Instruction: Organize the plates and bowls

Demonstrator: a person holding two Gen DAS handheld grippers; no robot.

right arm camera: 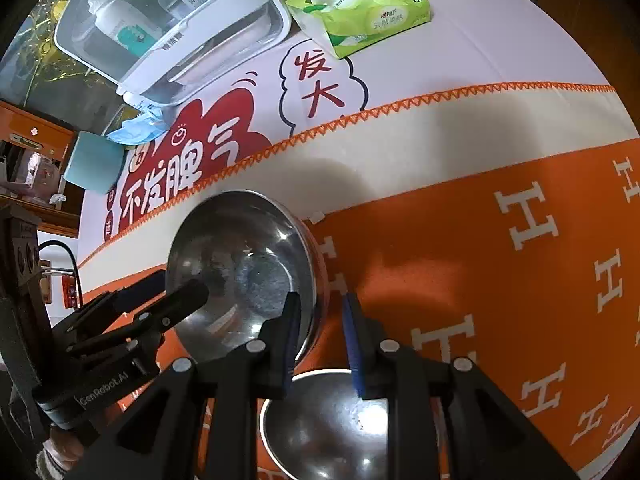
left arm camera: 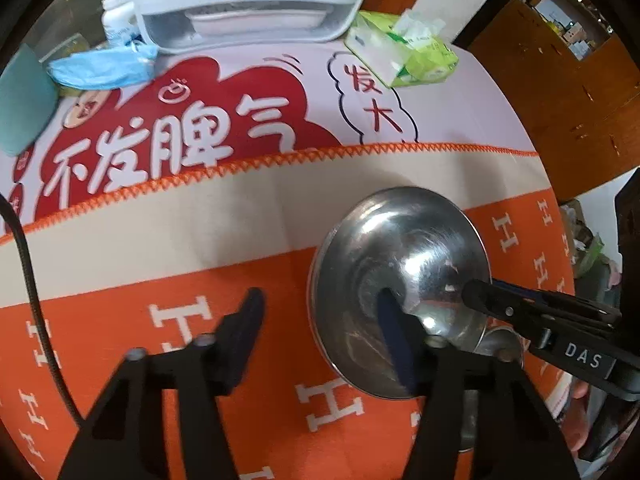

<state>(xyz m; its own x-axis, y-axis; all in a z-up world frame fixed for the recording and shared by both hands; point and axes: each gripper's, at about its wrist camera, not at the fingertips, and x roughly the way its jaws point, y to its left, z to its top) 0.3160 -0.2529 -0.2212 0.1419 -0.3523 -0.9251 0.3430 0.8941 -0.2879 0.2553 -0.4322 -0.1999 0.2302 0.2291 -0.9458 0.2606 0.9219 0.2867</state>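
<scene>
A steel bowl (left arm camera: 400, 280) is tilted up on its edge over the orange cloth; it also shows in the right wrist view (right arm camera: 248, 272). My left gripper (left arm camera: 320, 320) is open, its right finger inside the bowl and its left finger over the cloth. My right gripper (right arm camera: 320, 320) is open and straddles the bowl's right rim, one finger inside and one outside. It enters the left wrist view from the right (left arm camera: 480, 292). A second steel bowl (right arm camera: 328, 428) sits below my right gripper, partly hidden by its fingers.
An orange cloth with white H letters (right arm camera: 500, 260) covers the near table, over a white and red printed mat (left arm camera: 224, 120). At the back stand a white plastic box (left arm camera: 248, 0), a green tissue pack (left arm camera: 404, 48) and blue crumpled plastic (left arm camera: 100, 66).
</scene>
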